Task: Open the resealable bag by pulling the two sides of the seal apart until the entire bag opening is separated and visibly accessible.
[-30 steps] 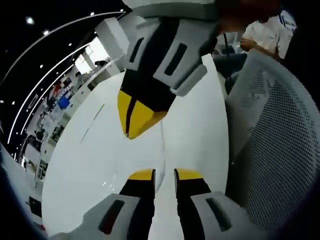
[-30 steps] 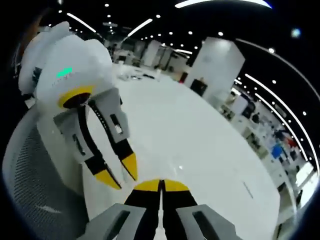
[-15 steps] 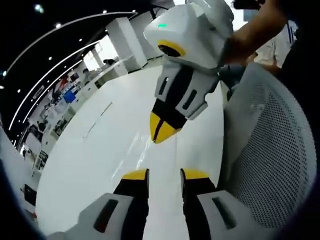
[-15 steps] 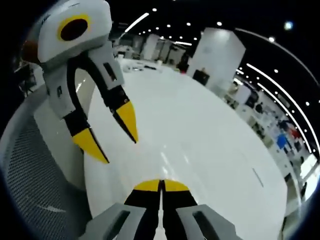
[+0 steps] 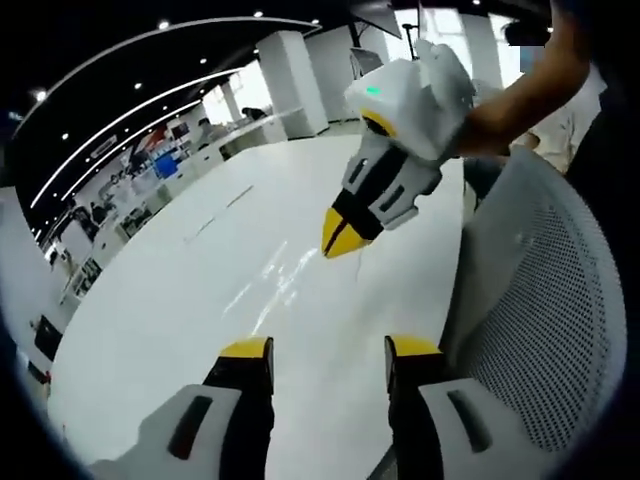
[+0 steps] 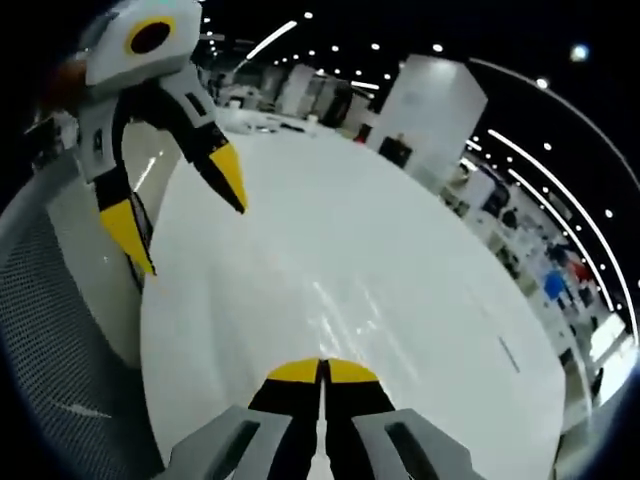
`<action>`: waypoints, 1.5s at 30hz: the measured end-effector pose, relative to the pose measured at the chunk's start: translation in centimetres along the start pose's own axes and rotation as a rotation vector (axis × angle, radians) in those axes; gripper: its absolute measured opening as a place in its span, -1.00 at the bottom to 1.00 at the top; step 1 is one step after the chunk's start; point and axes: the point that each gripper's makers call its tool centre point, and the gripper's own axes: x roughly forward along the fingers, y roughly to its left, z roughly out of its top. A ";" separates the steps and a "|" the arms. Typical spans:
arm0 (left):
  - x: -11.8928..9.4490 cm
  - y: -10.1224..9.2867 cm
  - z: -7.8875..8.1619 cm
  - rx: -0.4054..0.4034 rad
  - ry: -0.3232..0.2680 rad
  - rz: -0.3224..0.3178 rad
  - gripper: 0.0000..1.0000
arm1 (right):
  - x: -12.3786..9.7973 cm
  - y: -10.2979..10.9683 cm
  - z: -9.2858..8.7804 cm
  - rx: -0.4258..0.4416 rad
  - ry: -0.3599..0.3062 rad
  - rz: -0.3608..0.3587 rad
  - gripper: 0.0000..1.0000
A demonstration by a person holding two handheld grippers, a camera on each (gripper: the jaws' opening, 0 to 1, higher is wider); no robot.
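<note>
My left gripper stands open above the white table, its yellow-tipped jaws wide apart with nothing between them. My right gripper comes in from the upper right of the left gripper view, held by a hand, with its yellow tips pressed together. In the right gripper view the right gripper is shut, and nothing shows between its jaws. The left gripper hangs open at the upper left there. I cannot make out a clear bag on the glossy tabletop; there are only light reflections.
A grey mesh chair back stands close against the table edge, also seen in the right gripper view. A seated person is behind it. Shelves and desks line the far side of the room.
The left gripper's jaws have spread from nearly closed to wide open. The two grippers have drawn apart from each other. The right gripper has stayed shut.
</note>
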 end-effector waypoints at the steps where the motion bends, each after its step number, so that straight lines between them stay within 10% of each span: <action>1: -0.1 0.2 0.0 -0.005 0.000 0.004 -0.10 | 0.1 -0.2 0.0 0.000 0.001 -0.003 -1.00; 7: -0.8 1.5 -0.2 -0.124 -0.038 0.037 0.03 | 1.2 -2.6 0.0 0.050 -0.005 -0.029 -1.00; 25: -0.9 1.9 -0.8 -0.145 -0.023 0.054 0.12 | 3.3 -4.7 -0.4 0.149 0.003 -0.027 -0.99; 45: -0.8 2.7 -0.4 -0.166 -0.042 0.059 0.24 | 0.5 -3.3 -1.2 0.314 -0.048 -0.015 -0.34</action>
